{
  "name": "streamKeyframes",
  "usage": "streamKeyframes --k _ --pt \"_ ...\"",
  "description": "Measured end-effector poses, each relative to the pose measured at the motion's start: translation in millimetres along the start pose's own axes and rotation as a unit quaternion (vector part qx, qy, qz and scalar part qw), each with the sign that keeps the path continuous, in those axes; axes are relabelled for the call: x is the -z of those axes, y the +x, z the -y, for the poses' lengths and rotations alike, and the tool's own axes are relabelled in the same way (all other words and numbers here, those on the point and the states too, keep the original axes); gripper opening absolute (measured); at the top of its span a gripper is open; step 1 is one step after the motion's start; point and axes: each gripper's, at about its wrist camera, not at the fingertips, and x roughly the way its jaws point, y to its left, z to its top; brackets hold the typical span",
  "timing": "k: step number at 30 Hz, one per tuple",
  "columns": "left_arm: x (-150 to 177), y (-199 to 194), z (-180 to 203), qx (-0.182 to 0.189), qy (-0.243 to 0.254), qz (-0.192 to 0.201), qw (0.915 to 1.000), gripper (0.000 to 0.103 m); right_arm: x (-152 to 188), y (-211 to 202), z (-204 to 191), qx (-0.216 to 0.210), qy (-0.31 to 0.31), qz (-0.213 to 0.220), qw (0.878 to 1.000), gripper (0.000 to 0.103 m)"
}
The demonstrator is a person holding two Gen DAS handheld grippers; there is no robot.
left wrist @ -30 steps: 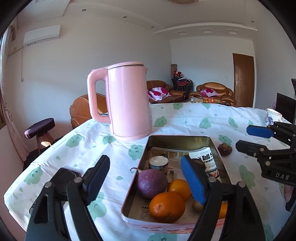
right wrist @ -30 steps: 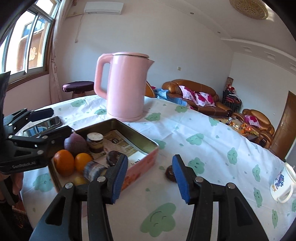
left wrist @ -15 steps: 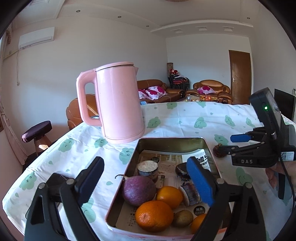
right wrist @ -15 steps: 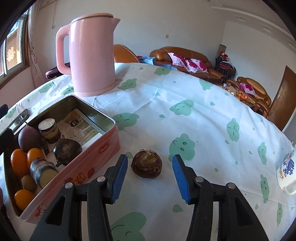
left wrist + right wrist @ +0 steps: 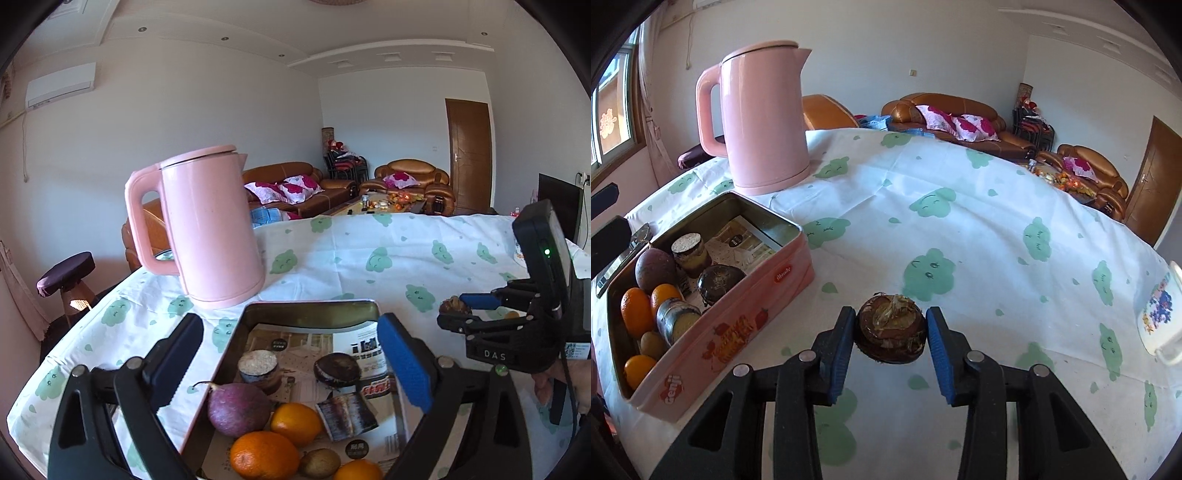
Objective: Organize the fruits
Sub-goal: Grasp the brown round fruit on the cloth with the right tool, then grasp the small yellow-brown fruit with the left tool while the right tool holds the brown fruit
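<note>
- Dark brown mangosteen [image 5: 891, 334] sits on the tablecloth [image 5: 960, 229], outside the tin, at 6 o'clock low in the right wrist view.
- Right gripper [image 5: 891, 338] straddles it: jaws have just been closing, blue pads [image 5: 842, 350] on both flanks. Left pad looks to be touching the skin, right pad just beside it; firm pinch — cannot tell. Fruit not lifted.
- In the left wrist view the same gripper [image 5: 458, 308] comes in from 3 o'clock with the fruit [image 5: 455, 306] at its tips.
- Pink tin [image 5: 746, 325] lies at 9 o'clock from the mangosteen, near but apart. Inside: purple passion fruit [image 5: 654, 267], oranges [image 5: 636, 312], kiwi [image 5: 652, 345], a second mangosteen [image 5: 720, 282], a small jar [image 5: 687, 249], a cut dark-skinned chunk [image 5: 677, 321], printed paper lining.
- Left gripper [image 5: 291, 363] hovers over the near half of the tin, jaws wide and just been opening further, nothing between the pads.
- Pink kettle [image 5: 761, 118] stands upright beyond the tin at 11 o'clock, close to its far corner.
- Patterned mug [image 5: 1161, 319] at 3 o'clock, well apart.
</note>
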Motion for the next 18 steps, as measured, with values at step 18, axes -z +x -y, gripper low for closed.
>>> streamKeyframes --k 18 --pt "-9 56 192 0.152 0.086 -0.089 0.9805 0.097 68 -66 140 0.12 0.129 0.03 0.984 0.041"
